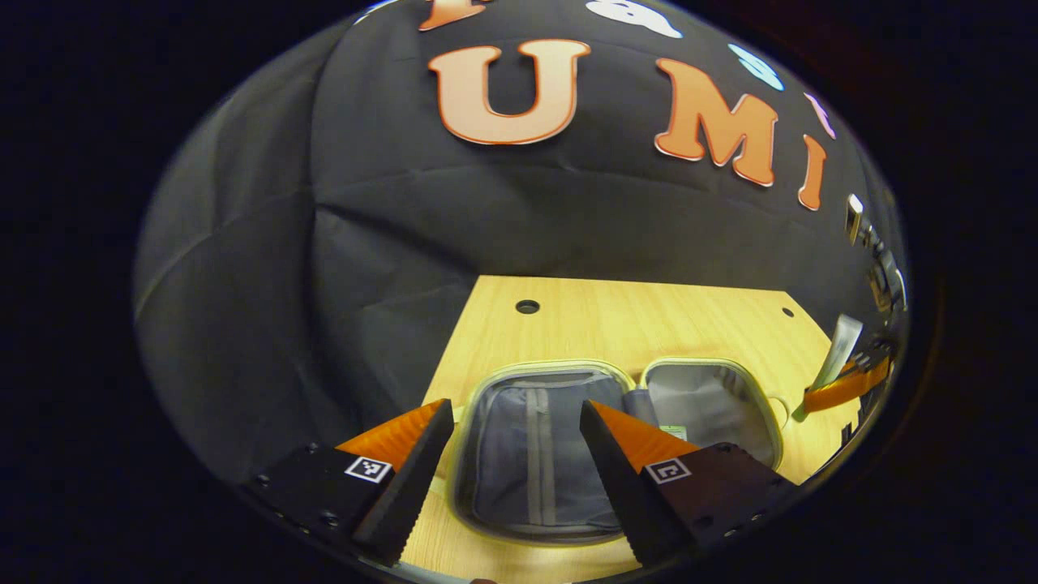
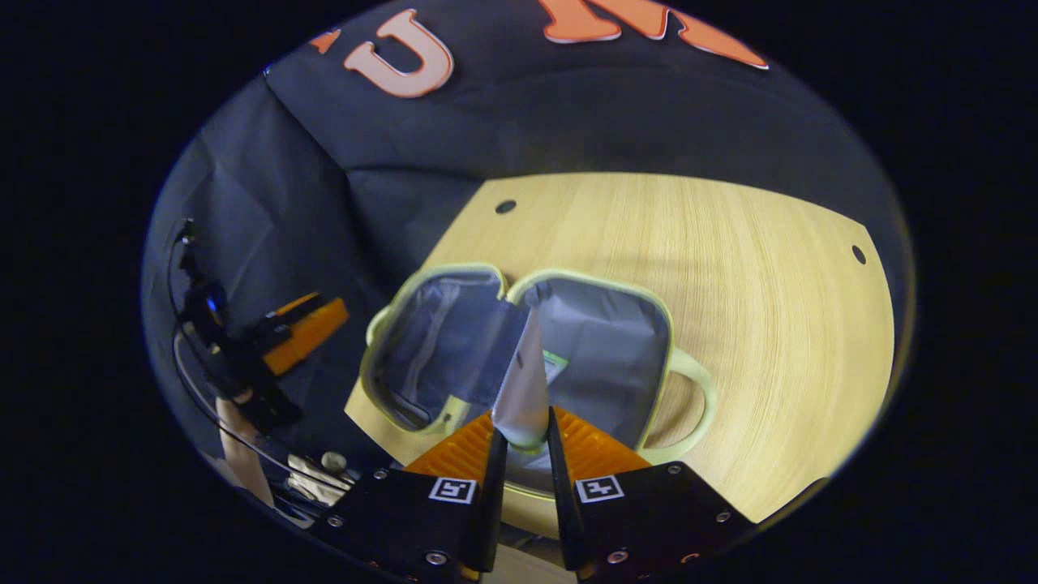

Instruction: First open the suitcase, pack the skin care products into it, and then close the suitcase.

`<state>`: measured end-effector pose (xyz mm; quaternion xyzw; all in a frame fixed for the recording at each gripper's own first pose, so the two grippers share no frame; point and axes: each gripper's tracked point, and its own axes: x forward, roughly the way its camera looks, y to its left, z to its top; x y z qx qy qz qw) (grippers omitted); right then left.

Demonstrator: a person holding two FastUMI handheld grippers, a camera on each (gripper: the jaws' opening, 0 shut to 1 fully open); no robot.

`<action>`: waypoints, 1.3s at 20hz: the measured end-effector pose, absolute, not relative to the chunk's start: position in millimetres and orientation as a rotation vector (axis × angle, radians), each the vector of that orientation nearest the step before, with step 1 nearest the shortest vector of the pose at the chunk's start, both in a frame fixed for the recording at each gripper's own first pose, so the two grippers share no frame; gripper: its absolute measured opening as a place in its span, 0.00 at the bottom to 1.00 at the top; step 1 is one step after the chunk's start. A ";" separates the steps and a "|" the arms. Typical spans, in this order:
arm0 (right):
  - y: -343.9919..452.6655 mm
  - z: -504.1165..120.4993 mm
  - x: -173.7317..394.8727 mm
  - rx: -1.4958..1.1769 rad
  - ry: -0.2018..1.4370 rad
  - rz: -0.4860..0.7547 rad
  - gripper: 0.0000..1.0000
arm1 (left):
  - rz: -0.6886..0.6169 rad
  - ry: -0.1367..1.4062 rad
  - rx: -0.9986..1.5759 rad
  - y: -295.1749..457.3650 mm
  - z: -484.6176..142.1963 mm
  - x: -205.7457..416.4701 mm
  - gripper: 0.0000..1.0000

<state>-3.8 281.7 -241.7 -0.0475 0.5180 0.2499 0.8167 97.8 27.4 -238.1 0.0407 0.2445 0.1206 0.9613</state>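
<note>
The suitcase (image 2: 519, 341) lies open on the desk (image 2: 754, 308), its two grey-lined halves flat side by side, so the first step looks done. Your right hand-held gripper (image 2: 525, 442) is closed on a tube (image 2: 523, 385) of skin care product, both fingers pressing its lower end, and the tube points up over the middle of the suitcase, near the hinge between the halves. I judge that you are in the packing step: the tube is not yet inside. Something small with a green mark lies in the right half; I cannot tell what it is. Closing the suitcase is still left.

Your left hand-held gripper (image 1: 516, 454) is open and holds nothing; it hangs above the near edge of the suitcase (image 1: 568, 438), over the half with the zipper pocket.

The desk is light wood with a few small round holes in it. No other products show on the wood. Black cloth walls stand behind it and at the left side.
</note>
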 end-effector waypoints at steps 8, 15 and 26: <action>274.8 -312.3 7.7 -0.143 1.248 0.431 0.34 | 0.402 0.484 0.040 86.9 -248.0 48.7 0.97; 283.6 -299.1 13.5 -0.107 1.166 0.440 0.81 | 0.430 0.501 -0.036 109.5 -259.7 28.8 0.97; 280.1 -270.0 5.4 -0.058 1.113 0.454 0.96 | 0.290 0.488 -0.590 154.6 -331.9 55.4 0.97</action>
